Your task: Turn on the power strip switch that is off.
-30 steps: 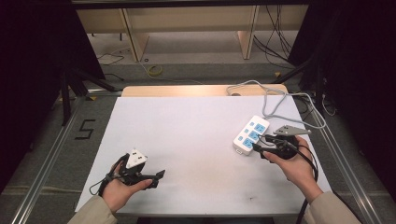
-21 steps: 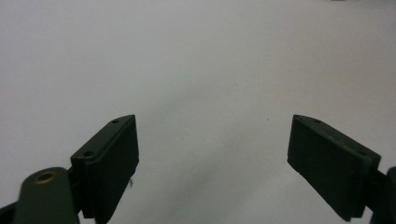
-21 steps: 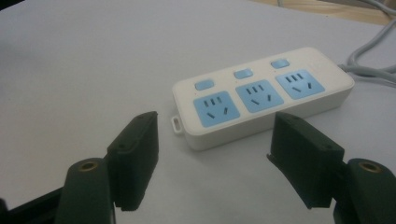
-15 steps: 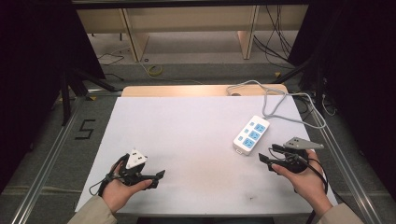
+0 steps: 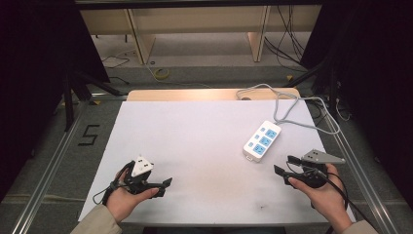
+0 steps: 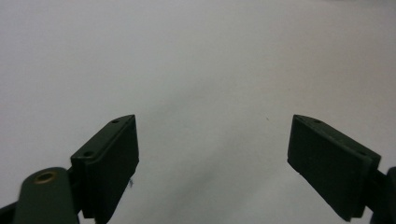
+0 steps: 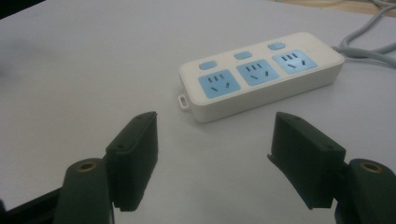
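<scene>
We see a white power strip (image 7: 259, 75) with three light blue sockets and three small light blue buttons; its cable (image 5: 287, 105) is grey. The surface (image 5: 195, 136) is plain white, with a pale wooden edge at the far side. Both the left gripper (image 6: 212, 163) and the right gripper (image 7: 215, 161) have black jaws. The floor mat (image 5: 58, 146) is dark grey, with a black "5" on it.

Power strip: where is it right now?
In the high view the power strip lies on the right side of the white table, just ahead of the open right tongs, untouched, its grey cable trailing toward the far edge.
</scene>
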`<state>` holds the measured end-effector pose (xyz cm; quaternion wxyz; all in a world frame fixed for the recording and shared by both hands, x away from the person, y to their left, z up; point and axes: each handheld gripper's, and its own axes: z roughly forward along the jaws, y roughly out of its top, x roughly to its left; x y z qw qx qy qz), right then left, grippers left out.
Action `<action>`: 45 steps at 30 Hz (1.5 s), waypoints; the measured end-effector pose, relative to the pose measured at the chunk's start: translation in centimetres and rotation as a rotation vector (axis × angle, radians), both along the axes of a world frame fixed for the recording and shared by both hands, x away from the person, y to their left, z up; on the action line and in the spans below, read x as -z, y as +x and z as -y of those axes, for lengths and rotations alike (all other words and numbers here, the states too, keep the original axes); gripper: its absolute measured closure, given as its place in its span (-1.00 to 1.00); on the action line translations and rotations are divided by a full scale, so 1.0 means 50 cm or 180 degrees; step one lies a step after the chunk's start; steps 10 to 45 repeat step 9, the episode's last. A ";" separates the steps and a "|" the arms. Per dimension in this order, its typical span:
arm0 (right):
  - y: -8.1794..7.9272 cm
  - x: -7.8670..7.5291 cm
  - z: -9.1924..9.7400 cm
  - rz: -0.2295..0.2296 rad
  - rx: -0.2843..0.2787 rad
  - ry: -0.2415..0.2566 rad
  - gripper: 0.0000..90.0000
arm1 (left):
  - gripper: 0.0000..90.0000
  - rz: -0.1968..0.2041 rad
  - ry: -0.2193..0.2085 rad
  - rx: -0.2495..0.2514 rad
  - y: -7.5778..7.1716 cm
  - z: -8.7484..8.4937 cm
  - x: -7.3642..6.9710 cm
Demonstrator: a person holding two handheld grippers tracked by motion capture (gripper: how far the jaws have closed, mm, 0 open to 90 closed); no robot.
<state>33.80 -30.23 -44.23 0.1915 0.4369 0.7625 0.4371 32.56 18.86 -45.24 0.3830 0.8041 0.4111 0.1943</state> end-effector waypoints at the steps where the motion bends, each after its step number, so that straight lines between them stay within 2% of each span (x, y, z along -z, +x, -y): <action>1: 0.000 0.000 0.001 -0.0001 0.0002 0.0004 -0.28 | -0.64 -0.0003 0.0001 -0.0002 0.000 0.000 0.000; 45: -0.004 0.001 0.004 -0.0003 0.0018 0.0014 -0.28 | -0.64 0.0002 -0.0004 0.0016 0.002 0.003 0.000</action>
